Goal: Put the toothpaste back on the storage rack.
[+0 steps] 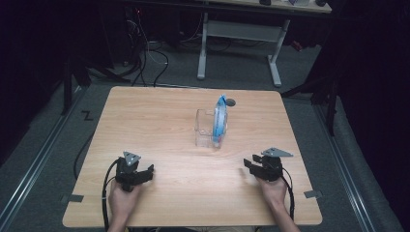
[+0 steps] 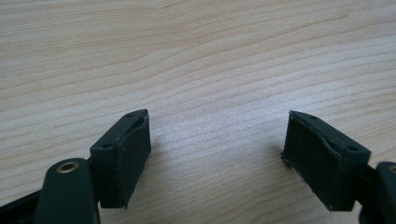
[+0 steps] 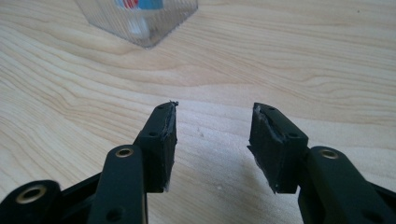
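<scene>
Both grippers are down at the near edge of the wooden table (image 1: 145, 125), one in each hand, and neither has anything in it. The left gripper (image 1: 145, 172) sits low at the near left, its jaws spread wide apart with bare wood grain between them; in the left gripper view (image 2: 217, 144) the two black pads stand well apart over plain tabletop. Over on the near right, the right gripper (image 1: 249, 166) points inward across the table, jaws released, parted by a moderate gap, nothing between them. In the right gripper view (image 3: 212, 140) that gap shows clean wood, and up at the top edge sits the bottom of the clear plastic container (image 3: 140, 21), well ahead of the fingertips and a little to their left. From the high view the container (image 1: 205, 128) stands upright near the middle of the table, a touch toward the far side, well apart from both grippers. A blue and white packet (image 1: 220, 121) stands on edge in it, leaning against its right-hand wall and sticking up well above the rim. A small dark round spot (image 1: 231, 102) lies on the table just behind the packet's top. Grey floor (image 1: 58, 145) surrounds the table.
</scene>
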`<state>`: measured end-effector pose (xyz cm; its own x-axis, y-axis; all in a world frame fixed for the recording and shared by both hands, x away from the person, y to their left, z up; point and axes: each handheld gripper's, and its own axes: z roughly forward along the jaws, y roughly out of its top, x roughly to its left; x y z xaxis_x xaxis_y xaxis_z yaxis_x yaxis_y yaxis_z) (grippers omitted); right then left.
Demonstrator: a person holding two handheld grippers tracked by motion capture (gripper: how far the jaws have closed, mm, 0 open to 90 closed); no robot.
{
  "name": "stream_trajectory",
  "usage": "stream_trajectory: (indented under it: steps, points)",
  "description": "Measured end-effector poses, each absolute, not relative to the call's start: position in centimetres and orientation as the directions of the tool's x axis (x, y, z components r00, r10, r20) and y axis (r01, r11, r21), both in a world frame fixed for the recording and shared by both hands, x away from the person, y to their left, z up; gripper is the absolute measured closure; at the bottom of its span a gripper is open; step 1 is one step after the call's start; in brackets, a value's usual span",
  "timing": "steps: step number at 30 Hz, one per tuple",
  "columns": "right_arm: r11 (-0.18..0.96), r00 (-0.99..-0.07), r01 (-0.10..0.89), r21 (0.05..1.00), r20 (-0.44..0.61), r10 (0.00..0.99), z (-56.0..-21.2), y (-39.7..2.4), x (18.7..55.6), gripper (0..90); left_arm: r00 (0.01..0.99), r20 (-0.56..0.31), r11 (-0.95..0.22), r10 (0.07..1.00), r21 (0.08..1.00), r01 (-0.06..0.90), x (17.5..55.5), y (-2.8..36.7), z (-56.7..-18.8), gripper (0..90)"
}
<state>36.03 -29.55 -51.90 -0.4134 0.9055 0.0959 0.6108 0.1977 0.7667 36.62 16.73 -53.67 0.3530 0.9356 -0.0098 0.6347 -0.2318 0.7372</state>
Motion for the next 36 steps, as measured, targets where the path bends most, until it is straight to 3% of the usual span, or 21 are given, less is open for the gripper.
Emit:
stream_trajectory:
  steps: [22, 27, 36]
  points:
    - [0.259, -0.423, 0.621, 0.74, 0.038, 0.906, -53.0, -28.9, 36.4, 50.1, 0.353, -0.01, -0.232, 0.936, 0.737, 0.635, 36.6, 16.7, -53.7, 23.3]
    - [0.311, -0.436, 0.605, 0.733, -0.022, 0.9, -53.1, -28.4, 36.3, 47.7, 0.354, -0.009, -0.233, 0.935, 0.736, 0.635, 36.6, 16.7, -53.7, 23.3]
    - [0.307, -0.432, 0.61, 0.73, -0.019, 0.902, -53.1, -28.4, 36.3, 43.7, 0.355, -0.009, -0.234, 0.935, 0.737, 0.634, 36.6, 16.7, -53.7, 23.3]
